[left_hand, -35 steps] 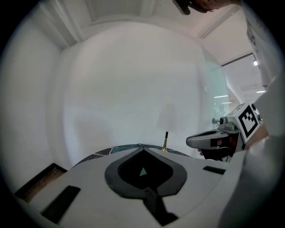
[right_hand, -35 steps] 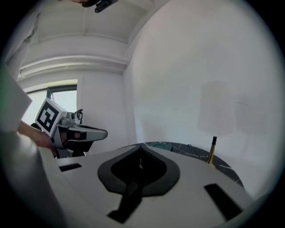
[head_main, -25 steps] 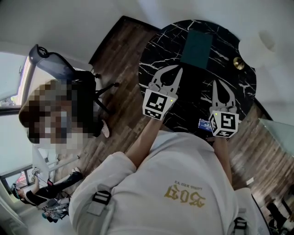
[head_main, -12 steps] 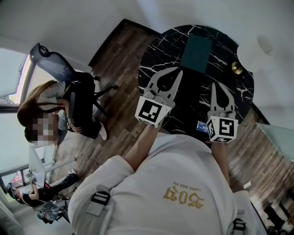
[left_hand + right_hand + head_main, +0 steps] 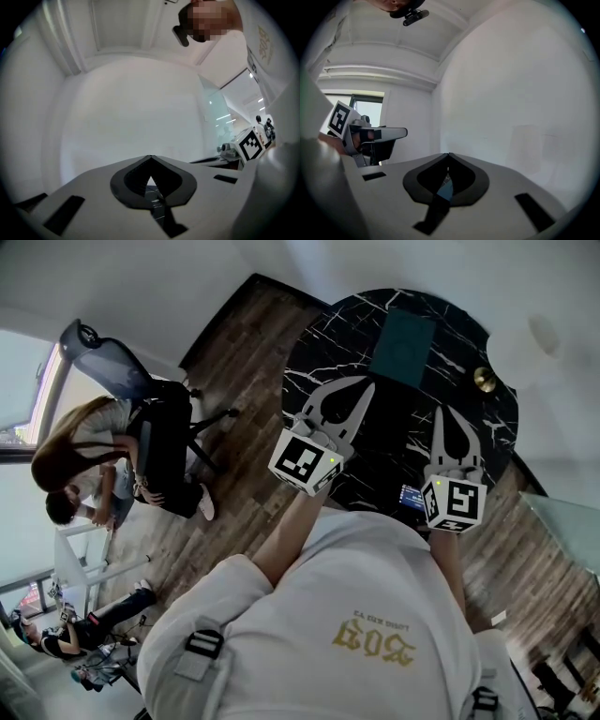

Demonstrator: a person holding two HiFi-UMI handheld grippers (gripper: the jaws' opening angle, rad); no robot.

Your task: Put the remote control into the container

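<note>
Marble table [image 5: 314,357] underlies left hand-held gripper [image 5: 367,382] and right hand-held gripper [image 5: 439,412], both closed.

One left gripper [image 5: 367,383], jaws closed tip to tip with nothing between them, pointing level and away from the body, its marker cube [image 5: 305,457] tipped onto one corner, carried on a bare left forearm [image 5: 292,526] stretched forward. One right gripper [image 5: 439,412], jaws likewise closed and empty, pointing forward and about level, its cube [image 5: 454,503] at the rear, on the right forearm [image 5: 450,559]. The two are held side by side, apart, roughly parallel.
</note>
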